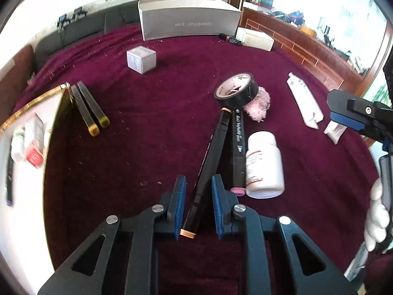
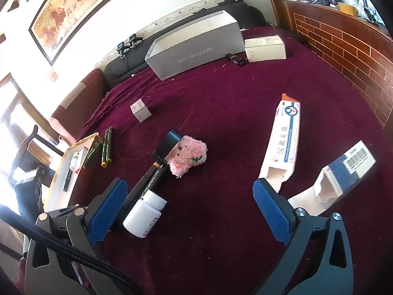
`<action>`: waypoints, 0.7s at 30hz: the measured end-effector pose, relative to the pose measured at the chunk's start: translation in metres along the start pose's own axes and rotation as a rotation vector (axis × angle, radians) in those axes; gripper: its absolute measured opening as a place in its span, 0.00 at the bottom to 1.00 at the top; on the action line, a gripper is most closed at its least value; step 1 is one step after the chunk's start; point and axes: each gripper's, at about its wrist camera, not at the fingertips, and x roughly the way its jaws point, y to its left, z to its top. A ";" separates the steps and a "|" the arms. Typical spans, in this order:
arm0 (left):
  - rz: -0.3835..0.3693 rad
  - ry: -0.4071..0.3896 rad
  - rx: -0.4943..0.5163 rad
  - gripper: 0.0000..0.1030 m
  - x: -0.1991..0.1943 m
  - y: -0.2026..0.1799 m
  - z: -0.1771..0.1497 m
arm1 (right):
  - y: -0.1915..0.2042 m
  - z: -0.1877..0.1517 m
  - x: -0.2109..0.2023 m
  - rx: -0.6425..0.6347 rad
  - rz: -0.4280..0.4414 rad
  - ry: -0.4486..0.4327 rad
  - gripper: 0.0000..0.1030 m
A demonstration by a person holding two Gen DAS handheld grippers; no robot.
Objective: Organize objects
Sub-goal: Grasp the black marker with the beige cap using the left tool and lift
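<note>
- Risk of dragging the neighbouring marker [image 1: 237, 147] along: lies just beside the targeted black marker [image 1: 211, 152], apparently touching along part of its length.
- Risk of knocking the white pill bottle [image 1: 264, 166], on its side just right of both markers; round, likely to roll on the maroon cloth [image 1: 159, 113].
- Far tip of the black marker seems tucked against the tape roll [image 1: 237, 89] beside the pink plush toy [image 1: 258, 105]; a careless lift could tip or shift the roll.
- Off-centre grip near the peach cap end, so possible swing or slip of the long body once raised.
- Left gripper [image 1: 196, 206]: jaws partly open, straddling the marker's near end, pads close on either side, not clearly pressing yet.
- Right gripper [image 2: 189, 211]: jaws spread wide, holding nothing, hovering over bare cloth between the bottle and the opened cartons [image 2: 282, 142].
- Likely destination: gold-rimmed tray [image 1: 32, 103] at far left, two yellow-capped markers [image 1: 91, 108] leaning at its edge.
</note>
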 end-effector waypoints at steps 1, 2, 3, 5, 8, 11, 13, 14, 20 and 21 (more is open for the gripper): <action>0.010 0.003 0.013 0.17 0.002 -0.003 0.001 | 0.000 -0.002 0.002 0.003 0.007 0.003 1.00; 0.020 0.011 0.027 0.17 0.007 -0.008 0.002 | 0.000 -0.004 0.005 0.008 0.016 0.008 1.00; 0.030 0.020 0.041 0.17 0.012 -0.012 0.004 | 0.001 -0.005 0.008 0.014 0.028 0.022 1.00; 0.070 0.006 0.080 0.17 0.019 -0.024 0.007 | 0.003 -0.006 0.011 0.022 0.040 0.040 1.00; 0.111 -0.022 0.102 0.17 0.026 -0.034 0.014 | 0.010 0.005 -0.005 0.068 0.126 0.004 1.00; 0.108 -0.039 0.078 0.12 0.028 -0.031 0.016 | 0.022 0.016 -0.017 0.061 0.166 -0.048 1.00; 0.082 -0.037 0.049 0.11 0.023 -0.026 0.014 | 0.026 0.014 -0.009 0.054 0.138 -0.025 1.00; 0.073 -0.049 0.043 0.11 0.019 -0.024 0.013 | 0.026 0.012 -0.004 0.055 0.138 -0.006 1.00; -0.020 -0.144 -0.068 0.11 -0.028 0.008 -0.004 | 0.023 -0.012 0.019 0.050 0.078 0.085 1.00; -0.028 -0.161 -0.092 0.11 -0.036 0.014 -0.008 | 0.024 -0.013 0.021 0.047 0.069 0.093 1.00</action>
